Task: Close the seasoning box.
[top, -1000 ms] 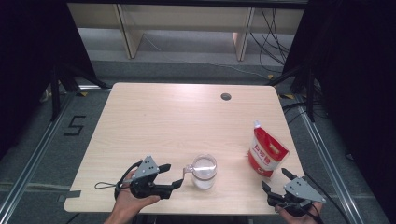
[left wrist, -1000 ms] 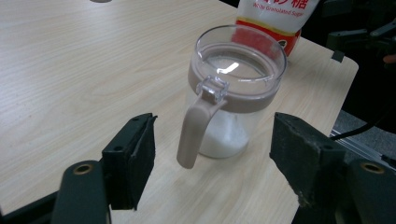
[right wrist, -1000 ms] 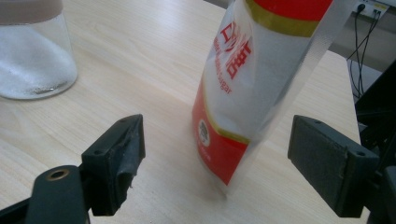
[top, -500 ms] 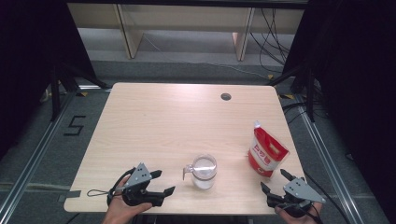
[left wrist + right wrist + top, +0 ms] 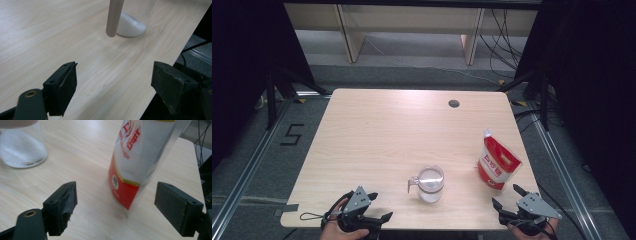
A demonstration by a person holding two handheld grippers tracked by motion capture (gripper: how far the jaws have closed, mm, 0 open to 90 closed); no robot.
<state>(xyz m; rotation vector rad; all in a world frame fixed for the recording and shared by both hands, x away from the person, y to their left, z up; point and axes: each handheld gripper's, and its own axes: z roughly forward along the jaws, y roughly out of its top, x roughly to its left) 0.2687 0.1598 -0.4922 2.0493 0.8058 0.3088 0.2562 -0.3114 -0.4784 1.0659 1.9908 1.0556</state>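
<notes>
Wooden table [image 5: 377, 140] bears one glass jar [image 5: 430, 183], one sugar pouch [image 5: 497, 165]; both tongs, left [image 5: 379, 211] just widened, gape empty.

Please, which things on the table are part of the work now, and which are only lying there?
In the work: glass jar holding white grains; red-and-white sugar pouch, standing; left gripper and right gripper, both open.

Lying about: dark round hole cap near the table far edge.
</notes>
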